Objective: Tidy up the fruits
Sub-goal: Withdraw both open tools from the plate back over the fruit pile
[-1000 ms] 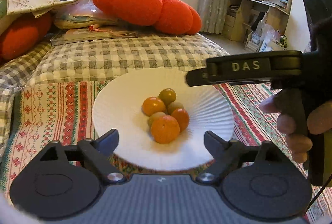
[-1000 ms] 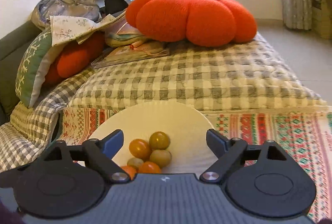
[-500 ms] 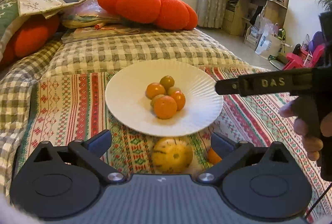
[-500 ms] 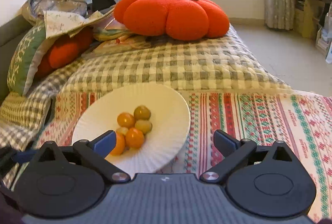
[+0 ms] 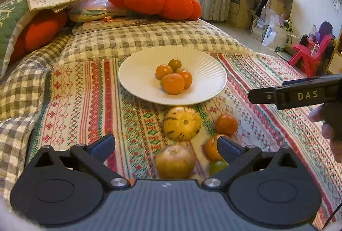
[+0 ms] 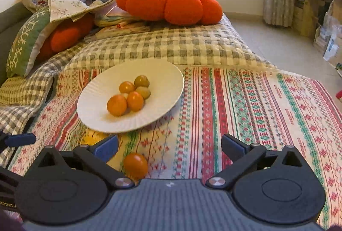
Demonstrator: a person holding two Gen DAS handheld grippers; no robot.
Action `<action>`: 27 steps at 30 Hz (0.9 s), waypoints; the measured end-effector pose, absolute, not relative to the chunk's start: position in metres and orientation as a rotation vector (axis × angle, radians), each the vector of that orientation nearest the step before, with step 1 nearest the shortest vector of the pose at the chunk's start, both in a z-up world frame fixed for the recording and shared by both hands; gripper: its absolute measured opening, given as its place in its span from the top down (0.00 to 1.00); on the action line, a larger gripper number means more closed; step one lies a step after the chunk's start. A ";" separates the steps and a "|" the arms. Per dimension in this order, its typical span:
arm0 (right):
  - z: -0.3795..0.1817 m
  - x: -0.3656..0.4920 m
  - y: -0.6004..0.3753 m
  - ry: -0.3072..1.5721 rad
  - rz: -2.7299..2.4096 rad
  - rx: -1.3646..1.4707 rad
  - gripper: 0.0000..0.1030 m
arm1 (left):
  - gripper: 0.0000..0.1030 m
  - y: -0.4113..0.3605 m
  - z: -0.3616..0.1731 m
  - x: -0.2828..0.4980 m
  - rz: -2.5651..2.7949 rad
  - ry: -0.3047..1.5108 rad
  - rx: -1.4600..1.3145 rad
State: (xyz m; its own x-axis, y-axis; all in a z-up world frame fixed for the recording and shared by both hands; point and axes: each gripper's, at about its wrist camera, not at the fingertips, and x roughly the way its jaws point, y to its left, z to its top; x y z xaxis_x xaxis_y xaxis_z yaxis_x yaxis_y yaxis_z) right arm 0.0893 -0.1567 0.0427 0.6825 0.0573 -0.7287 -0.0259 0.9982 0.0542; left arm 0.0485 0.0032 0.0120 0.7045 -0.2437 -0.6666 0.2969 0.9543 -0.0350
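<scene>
A white ribbed plate (image 5: 203,72) (image 6: 166,79) sits on the striped cloth and holds several small orange and greenish fruits (image 5: 173,83) (image 6: 128,98). In front of it lie a yellow striped melon (image 5: 182,123), a brownish round fruit (image 5: 174,161), two orange fruits (image 5: 226,124) (image 5: 210,149) and a green one (image 5: 218,166). My left gripper (image 5: 165,147) is open and empty, above the loose fruits. My right gripper (image 6: 170,146) is open and empty; an orange fruit (image 6: 135,165) lies just below it. The right gripper also shows at the right edge of the left wrist view (image 5: 299,94).
A striped cloth (image 6: 245,107) covers the near bed, with a checked quilt (image 5: 139,38) behind. A big orange pumpkin cushion (image 6: 171,3), pillows (image 6: 32,38) and papers lie at the back. Shelves, bags and a red toy chair (image 5: 307,55) stand on the floor at right.
Both grippers have pulled back from the plate toward me and stayed open. The loose fruits in front of the plate have come into view.
</scene>
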 end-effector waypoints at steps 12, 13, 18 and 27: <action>0.026 0.069 -0.140 0.854 0.034 0.006 0.00 | 0.12 0.028 -0.007 0.032 -0.239 0.728 0.133; 0.023 0.069 -0.139 0.860 0.028 0.005 0.00 | 0.12 0.030 -0.009 0.031 -0.238 0.730 0.140; 0.007 0.062 -0.130 0.886 0.034 -0.031 0.00 | 0.12 0.040 -0.022 0.029 -0.224 0.765 0.142; -0.003 0.048 -0.106 0.874 0.131 -0.139 0.00 | 0.12 0.054 -0.035 0.028 -0.234 0.779 0.135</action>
State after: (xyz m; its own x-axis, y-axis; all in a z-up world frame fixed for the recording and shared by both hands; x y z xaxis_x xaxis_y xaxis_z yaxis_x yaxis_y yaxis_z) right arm 0.0478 -0.1055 -0.0035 0.6348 0.0576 -0.7705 -0.1713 0.9829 -0.0677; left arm 0.0282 0.0537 -0.0349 0.6876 -0.1582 -0.7087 0.2577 0.9656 0.0345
